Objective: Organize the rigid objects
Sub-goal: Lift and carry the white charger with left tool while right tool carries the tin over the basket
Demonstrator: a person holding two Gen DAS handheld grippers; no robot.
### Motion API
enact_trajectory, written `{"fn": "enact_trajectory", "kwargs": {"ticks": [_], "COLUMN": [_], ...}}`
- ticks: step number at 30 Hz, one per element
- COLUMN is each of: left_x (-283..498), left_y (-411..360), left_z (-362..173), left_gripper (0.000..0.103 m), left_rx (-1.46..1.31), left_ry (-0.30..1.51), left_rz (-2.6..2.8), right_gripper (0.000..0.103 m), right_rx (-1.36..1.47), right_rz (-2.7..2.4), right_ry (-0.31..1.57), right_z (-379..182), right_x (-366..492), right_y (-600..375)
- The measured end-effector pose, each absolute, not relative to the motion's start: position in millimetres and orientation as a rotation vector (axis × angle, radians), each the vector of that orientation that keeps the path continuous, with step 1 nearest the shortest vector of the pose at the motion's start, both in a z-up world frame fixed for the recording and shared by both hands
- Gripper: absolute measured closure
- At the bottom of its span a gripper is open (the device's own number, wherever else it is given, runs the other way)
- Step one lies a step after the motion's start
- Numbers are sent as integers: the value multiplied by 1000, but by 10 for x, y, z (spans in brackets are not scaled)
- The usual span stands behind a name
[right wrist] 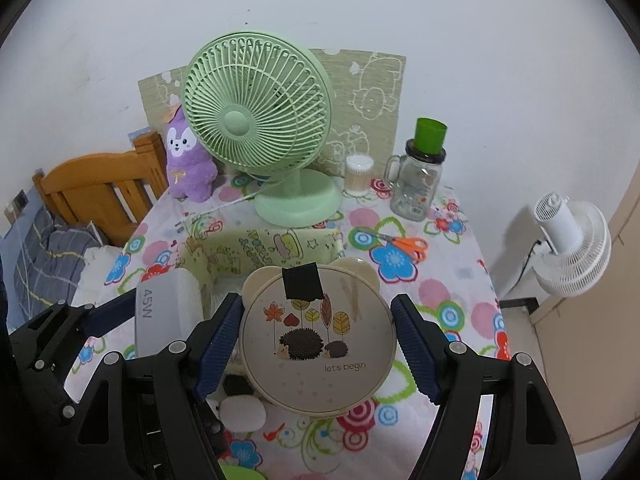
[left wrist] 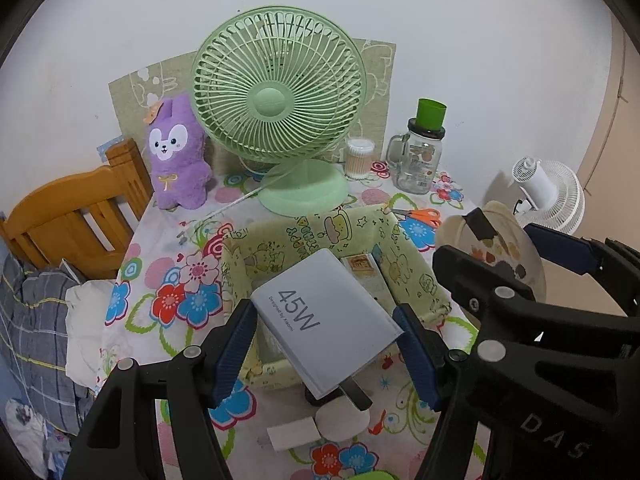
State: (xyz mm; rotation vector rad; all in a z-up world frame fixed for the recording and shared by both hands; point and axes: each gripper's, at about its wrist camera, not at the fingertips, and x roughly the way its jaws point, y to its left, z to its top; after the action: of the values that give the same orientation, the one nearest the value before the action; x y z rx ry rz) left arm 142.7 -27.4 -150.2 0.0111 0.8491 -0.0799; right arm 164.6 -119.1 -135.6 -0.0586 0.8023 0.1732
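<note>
My left gripper (left wrist: 326, 344) is shut on a white 45W charger box (left wrist: 324, 320), held tilted over the near edge of a yellow-green fabric bin (left wrist: 416, 276). A small printed box (left wrist: 366, 272) lies inside that bin. My right gripper (right wrist: 318, 344) is shut on a round cream case (right wrist: 318, 340) with a hedgehog picture and black tape, just right of the bin (right wrist: 256, 252). In the left wrist view, the right gripper (left wrist: 500, 248) and its cream case (left wrist: 496, 248) hang at the right. The charger box (right wrist: 166, 312) shows at the left of the right wrist view.
A green desk fan (left wrist: 280, 108) stands behind the bin, with a purple plush (left wrist: 178, 156), a cotton-swab jar (left wrist: 360, 158), a glass mug (left wrist: 420, 160) under a green cup, and orange scissors (left wrist: 420, 216). White pads (left wrist: 342, 420) lie near the table's front. A wooden bed frame (left wrist: 72, 216) is left, a white fan (right wrist: 572, 248) right.
</note>
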Motion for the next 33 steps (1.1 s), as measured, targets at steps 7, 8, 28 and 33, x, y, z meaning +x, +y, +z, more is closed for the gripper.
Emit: {"fn": "enact_trajectory", "kwargs": {"ticks": [7, 8, 28, 33], "left_x": [1632, 1661, 2248, 2340], "left_y": [-263, -262, -308, -287], "left_z": [-1560, -1573, -1933, -2026], "left_gripper": [31, 31, 31, 31], "left_rx": [0, 0, -34, -49], "left_ry": [863, 865, 936, 961], "left_rz": [-72, -72, -83, -94], "right_gripper": [26, 26, 26, 26], "right_rx": [-53, -52, -33, -44], "right_rz": [193, 196, 188, 189], "right_ry": [821, 826, 877, 887], "right_z": [-1430, -1449, -1791, -1867], "right_x": [1817, 1847, 2430, 2535], "right_y": [-1151, -1142, -1150, -1128]}}
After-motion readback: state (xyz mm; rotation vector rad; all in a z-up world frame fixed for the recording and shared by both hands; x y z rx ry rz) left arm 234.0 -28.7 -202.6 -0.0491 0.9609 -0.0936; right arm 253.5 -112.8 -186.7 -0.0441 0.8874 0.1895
